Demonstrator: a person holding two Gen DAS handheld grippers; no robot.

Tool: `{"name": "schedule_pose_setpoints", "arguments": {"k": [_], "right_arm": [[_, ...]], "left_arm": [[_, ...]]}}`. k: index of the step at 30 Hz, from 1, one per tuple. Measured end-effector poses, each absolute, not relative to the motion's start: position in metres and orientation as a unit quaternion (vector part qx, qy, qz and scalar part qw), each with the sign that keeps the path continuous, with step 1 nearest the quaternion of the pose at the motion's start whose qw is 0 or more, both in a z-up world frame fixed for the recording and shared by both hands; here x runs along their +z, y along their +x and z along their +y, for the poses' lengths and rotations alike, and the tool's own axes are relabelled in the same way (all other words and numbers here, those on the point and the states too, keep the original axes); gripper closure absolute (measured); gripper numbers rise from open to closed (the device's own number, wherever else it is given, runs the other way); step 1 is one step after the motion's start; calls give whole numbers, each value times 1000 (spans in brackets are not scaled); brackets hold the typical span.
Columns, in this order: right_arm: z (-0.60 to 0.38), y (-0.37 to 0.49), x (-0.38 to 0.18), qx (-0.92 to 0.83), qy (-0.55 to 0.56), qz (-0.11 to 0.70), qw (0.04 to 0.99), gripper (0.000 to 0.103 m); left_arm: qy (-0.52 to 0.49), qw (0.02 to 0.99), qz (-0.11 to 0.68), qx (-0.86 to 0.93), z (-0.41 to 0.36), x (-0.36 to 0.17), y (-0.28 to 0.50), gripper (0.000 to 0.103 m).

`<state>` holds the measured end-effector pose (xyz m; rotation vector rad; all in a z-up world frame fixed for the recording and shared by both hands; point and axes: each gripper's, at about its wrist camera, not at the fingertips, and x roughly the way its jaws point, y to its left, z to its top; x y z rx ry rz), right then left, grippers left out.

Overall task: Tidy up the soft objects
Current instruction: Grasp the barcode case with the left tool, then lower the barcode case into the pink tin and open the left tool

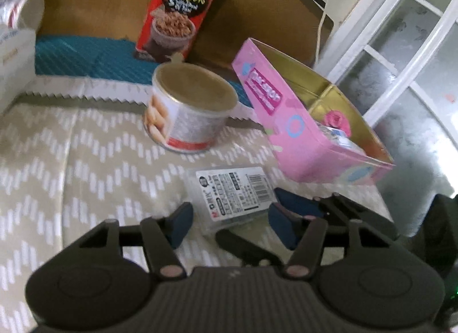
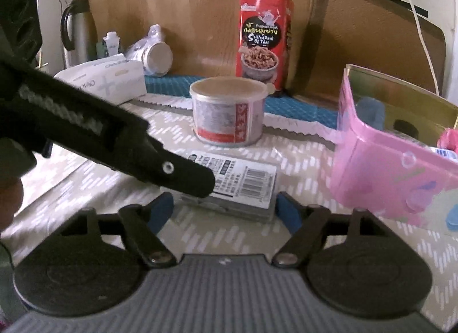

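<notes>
The right tongs [image 2: 224, 207] sit low over the flat pack [image 2: 237, 184]. One blue pad is on each side of it. The pads look very close to its edges, maybe just touching, but the picture is too blurry to say if they are squeezing. So I cannot tell if the pack is grabbed yet.

The left tongs [image 1: 229, 225] are right there too. Their pads are apart, with the pack's near corner in the gap. The left pad [image 1: 180, 225] is clear of the pack. These tongs look let go, holding nothing. In the right view, one black finger of the left tongs reaches across the pack's label.

The pack [image 1: 233, 192] lies flat on the zigzag cloth [image 1: 86, 161]. It has a white label with a barcode.

Just beside it, to the right, is the pink box [image 1: 289, 121]. It is open and tilted. Something pink and some small things are already inside. That looks like the place for soft things.

Behind the pack stands a round can [image 1: 189, 112] with a lid. Farther back is a tall red tin [image 1: 177, 9] on a blue mat [image 1: 86, 55].

I think the job is partly done. The pack still has to be picked up and put in the box.
</notes>
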<state>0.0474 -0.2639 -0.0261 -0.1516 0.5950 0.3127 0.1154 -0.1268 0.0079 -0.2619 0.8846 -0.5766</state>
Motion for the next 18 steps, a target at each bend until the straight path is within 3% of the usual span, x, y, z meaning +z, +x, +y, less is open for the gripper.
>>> {"name": "schedule_pose_setpoints", "arguments": {"k": [1,2,18], "right_arm": [[-265,47,-26,153,-70,289,942,42],[-267,45,-25,154,-65,285,944,44],[-326,18,39,55,-63,148,985,45]], "left_arm": [[-123,859,419,-268,-124,10,115,45],[-128,859,417,-266,-122,13,114,45],[-65,878,318,-351,-212,94,127,45]]}}
